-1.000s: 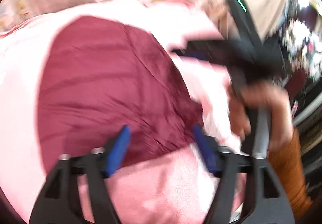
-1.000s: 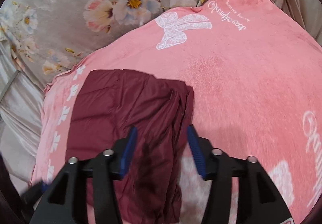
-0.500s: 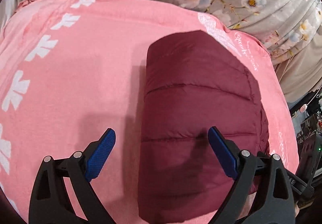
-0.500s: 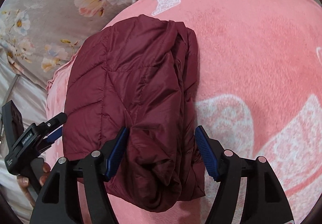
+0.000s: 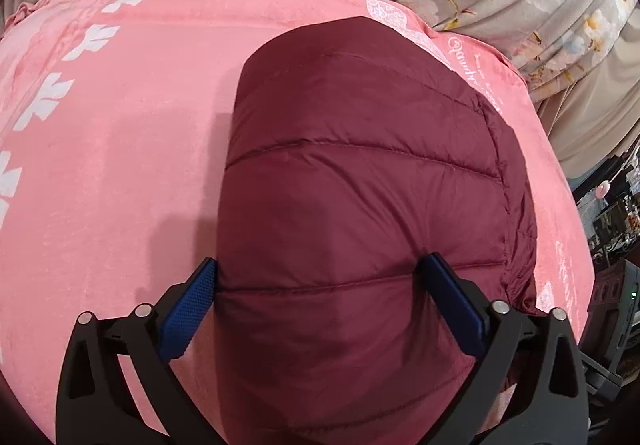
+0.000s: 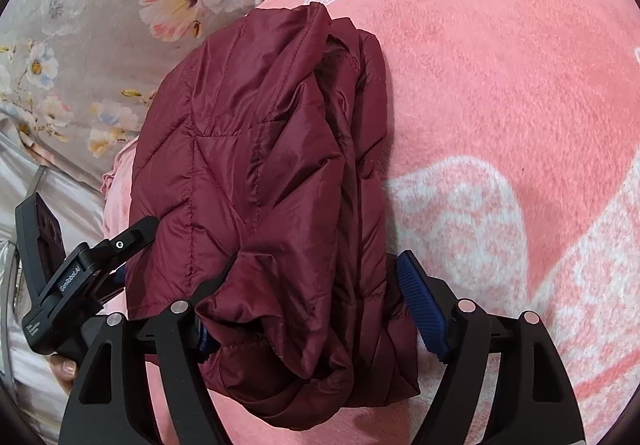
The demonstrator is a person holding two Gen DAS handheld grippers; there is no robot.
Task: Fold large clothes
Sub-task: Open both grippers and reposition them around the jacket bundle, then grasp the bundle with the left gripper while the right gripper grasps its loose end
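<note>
Both your left gripper point(image 5: 318, 287) and right gripper point(image 6: 316, 295) are opening astride the maroon puffer jacket point(image 5: 360, 205), apparently gripping nothing. Its loose bunched layers at six o'clock point(image 6: 304, 377) could spring open on the pink blanket point(image 5: 120, 165) once released.

The folded maroon jacket point(image 5: 360, 205) blocks the blanket's right side; bare pink blanket point(image 5: 120, 165) lies open left.

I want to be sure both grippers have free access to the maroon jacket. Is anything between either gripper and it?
Nothing visible. The folded maroon jacket lies on the pink blanket, directly between the opening jaws of the left gripper and the right gripper; no other item intervenes.
</note>
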